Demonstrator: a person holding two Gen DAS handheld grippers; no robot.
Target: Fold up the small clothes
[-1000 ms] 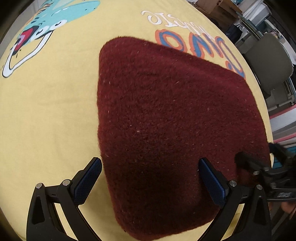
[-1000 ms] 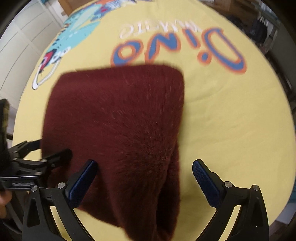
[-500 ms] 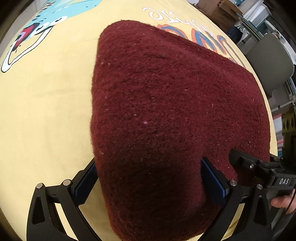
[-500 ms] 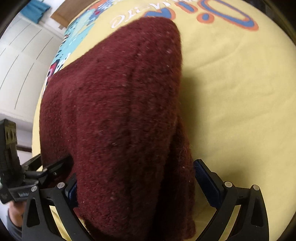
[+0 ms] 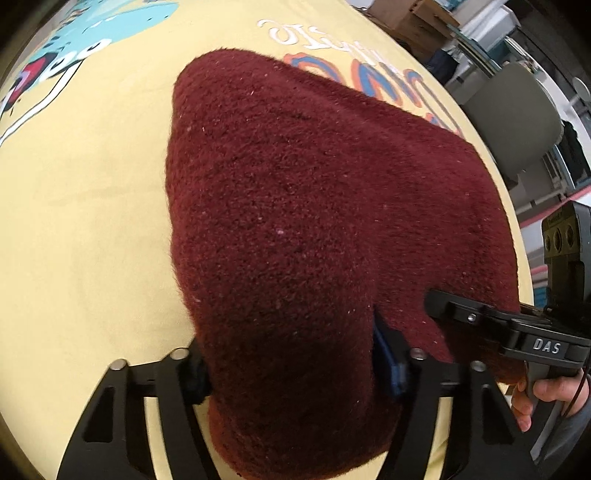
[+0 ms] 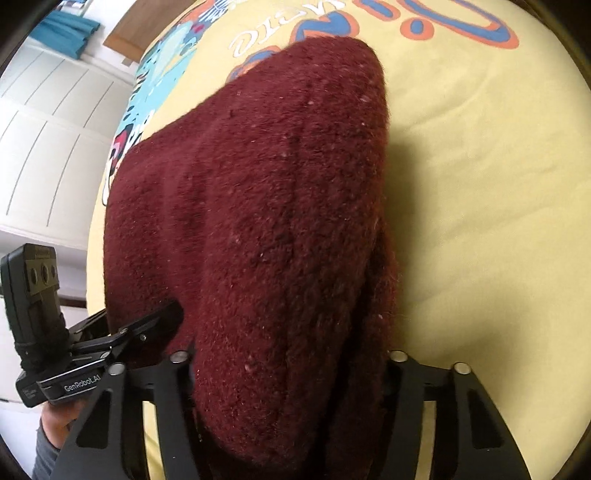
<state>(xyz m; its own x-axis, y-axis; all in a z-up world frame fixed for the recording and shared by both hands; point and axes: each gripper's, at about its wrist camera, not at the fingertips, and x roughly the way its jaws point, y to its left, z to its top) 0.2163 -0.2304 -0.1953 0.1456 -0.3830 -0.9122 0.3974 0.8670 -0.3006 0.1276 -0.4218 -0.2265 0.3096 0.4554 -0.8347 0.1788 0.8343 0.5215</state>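
Both closing jaws around one maroon garment (image 5: 314, 221) (near corners bunched between)

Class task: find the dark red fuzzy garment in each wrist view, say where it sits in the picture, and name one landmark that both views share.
Left wrist view: dark red garment fills centre to lower right.
Right wrist view: the garment fills centre to lower left.
Shared landmark: orange-and-blue lettering on the yellow sheet beyond the garment.

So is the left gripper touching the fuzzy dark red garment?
Touching. The left wrist view shows the left gripper closing, its blue pads pressed into the fuzzy dark red garment.
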